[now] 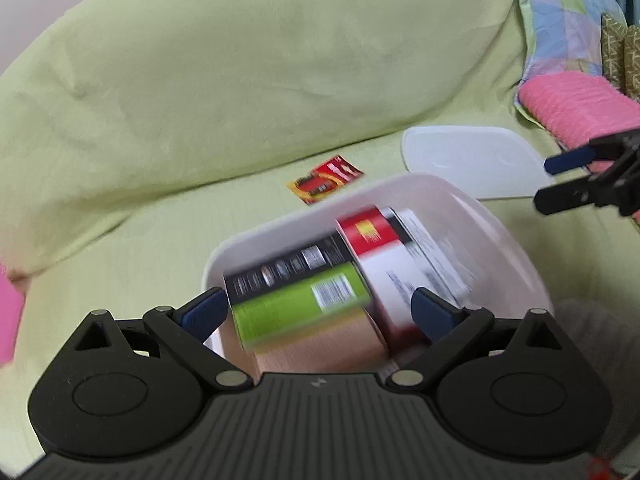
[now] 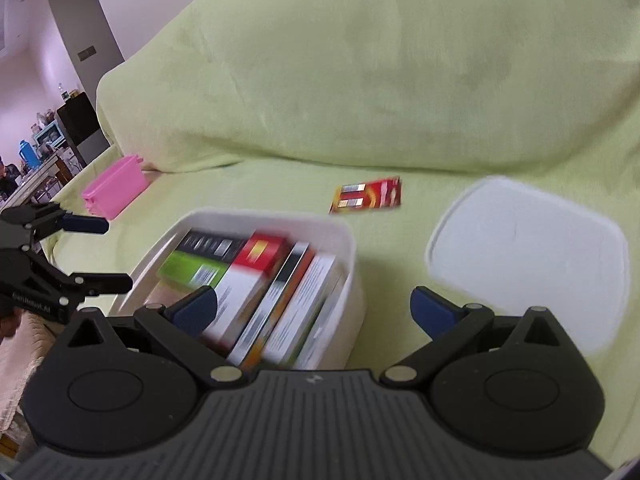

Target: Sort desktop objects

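Left wrist view is showing me my left gripper (image 1: 318, 312) hovering with fingers spread wide and holding nothing, right over the white bin (image 1: 500, 240) packed with boxes. I'm seeing the last loose item, a small red battery pack (image 1: 325, 179), lying flat on the green sofa cover (image 1: 200, 80) beyond the bin's far rim, ahead and about centred. Its long axis is running diagonally, rising to the right. My right gripper (image 1: 546, 184) is poking in at the right edge, open, near the white lid (image 1: 472, 160).

Right wrist view is giving me the right gripper (image 2: 314, 312), also spread and empty, with the bin low and left between its fingers. The pack (image 2: 367, 196) is sitting ahead, just past the bin's far right corner, nearly crosswise. The lid (image 2: 528, 260) is lying to the right. I'm judging both grippers about equally placed for the pack; blur is stopping me from calling it closer
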`<state>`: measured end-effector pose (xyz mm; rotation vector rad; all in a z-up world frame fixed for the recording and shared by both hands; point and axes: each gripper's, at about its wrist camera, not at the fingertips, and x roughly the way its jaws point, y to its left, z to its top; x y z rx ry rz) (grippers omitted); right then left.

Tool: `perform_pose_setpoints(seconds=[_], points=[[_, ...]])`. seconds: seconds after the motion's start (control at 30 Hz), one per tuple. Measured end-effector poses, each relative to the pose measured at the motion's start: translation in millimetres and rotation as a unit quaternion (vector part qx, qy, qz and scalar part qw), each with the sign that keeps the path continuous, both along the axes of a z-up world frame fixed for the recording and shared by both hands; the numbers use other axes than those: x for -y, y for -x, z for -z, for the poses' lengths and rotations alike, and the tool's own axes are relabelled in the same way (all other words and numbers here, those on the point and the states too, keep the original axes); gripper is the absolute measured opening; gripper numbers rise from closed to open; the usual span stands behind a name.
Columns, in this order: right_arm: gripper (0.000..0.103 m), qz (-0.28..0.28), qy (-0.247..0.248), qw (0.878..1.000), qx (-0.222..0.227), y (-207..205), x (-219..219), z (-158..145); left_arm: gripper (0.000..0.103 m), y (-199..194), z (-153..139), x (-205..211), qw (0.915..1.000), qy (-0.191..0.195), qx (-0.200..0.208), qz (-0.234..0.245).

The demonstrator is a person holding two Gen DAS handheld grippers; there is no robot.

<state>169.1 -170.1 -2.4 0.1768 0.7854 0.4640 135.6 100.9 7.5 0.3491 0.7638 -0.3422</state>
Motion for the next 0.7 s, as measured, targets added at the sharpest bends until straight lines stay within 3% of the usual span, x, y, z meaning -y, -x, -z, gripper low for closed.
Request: perform_pose_setpoints(seconds=[0.17, 0.33, 0.47, 0.57, 0.7], points=[[0.102, -0.034, 0.051, 0.996, 0.058, -60.4, 6.3, -3.6, 0.099, -70.5, -8.1, 6.8, 0.9986, -0.032, 0.023, 0.035], [0.102, -0.089, 0.126, 0.984, 0.093, -125.8, -2.7, 7.5, 0.099, -147.7, -6.1, 24.8, 0.9923, -0.083, 0.041, 0.082], [0.102, -0.138, 0.19, 0.967, 0.097, -171.1, -20.4, 31.9, 0.099, -194.7, 12.2, 47.8, 0.9837, -0.116, 0.038, 0.132], [0.101, -0.169, 0.208, 0.959, 0.092, -198.0, -32.6, 54.4, 0.098, -221.8, 36.5, 63.5, 0.9768, -0.133, 0.024, 0.166], [0.086, -0.21, 0.233, 0.947, 0.071, -224.9, -51.8, 85.5, 0.092, -246.6, 74.5, 78.8, 0.9655, -0.153, -0.008, 0.21]])
